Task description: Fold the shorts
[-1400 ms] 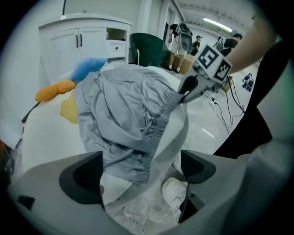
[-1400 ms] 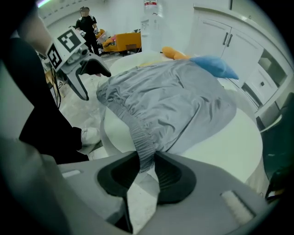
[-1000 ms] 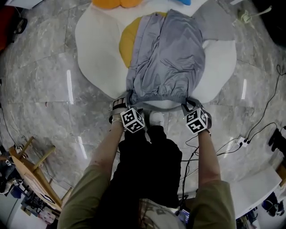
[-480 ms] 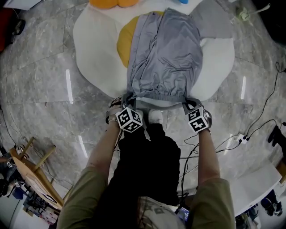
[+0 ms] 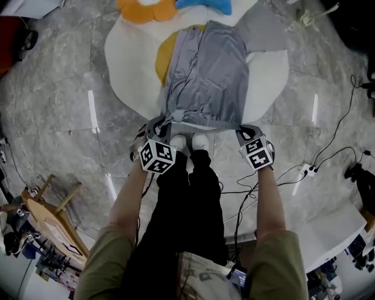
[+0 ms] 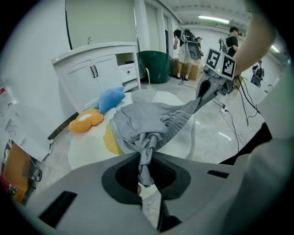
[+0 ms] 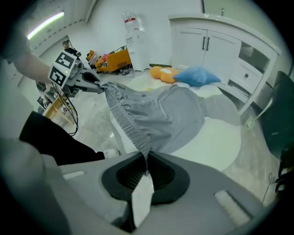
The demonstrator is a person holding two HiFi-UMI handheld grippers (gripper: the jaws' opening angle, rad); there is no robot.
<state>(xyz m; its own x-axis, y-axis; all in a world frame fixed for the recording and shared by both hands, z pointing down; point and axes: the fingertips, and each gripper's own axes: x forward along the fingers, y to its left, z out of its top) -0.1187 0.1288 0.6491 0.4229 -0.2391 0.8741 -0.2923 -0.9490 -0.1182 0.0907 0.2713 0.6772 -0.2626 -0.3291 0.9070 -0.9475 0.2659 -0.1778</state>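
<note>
Head view: shorts [image 5: 205, 70] drape onto mat [image 5: 132, 64] | left hand-held gripper [image 6: 146, 158], right hand-held gripper [image 7: 146, 165] clamp waistband [image 7: 126, 121] (gripper views)

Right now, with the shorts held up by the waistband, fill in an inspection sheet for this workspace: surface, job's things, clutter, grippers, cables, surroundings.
Surface: white rug with a yellow patch, on a grey marble floor.
Job's things: grey shorts, waistband held up toward the person, far end on the rug.
Clutter: orange cushion, blue cushion and grey cloth at the rug's far side.
Grippers: left gripper has just been closing its jaws and pinches one waistband corner; right gripper shut on the other.
Cables: black cables and a power strip on the floor at right.
Surroundings: wooden furniture lower left; white cabinet; green bin.
</note>
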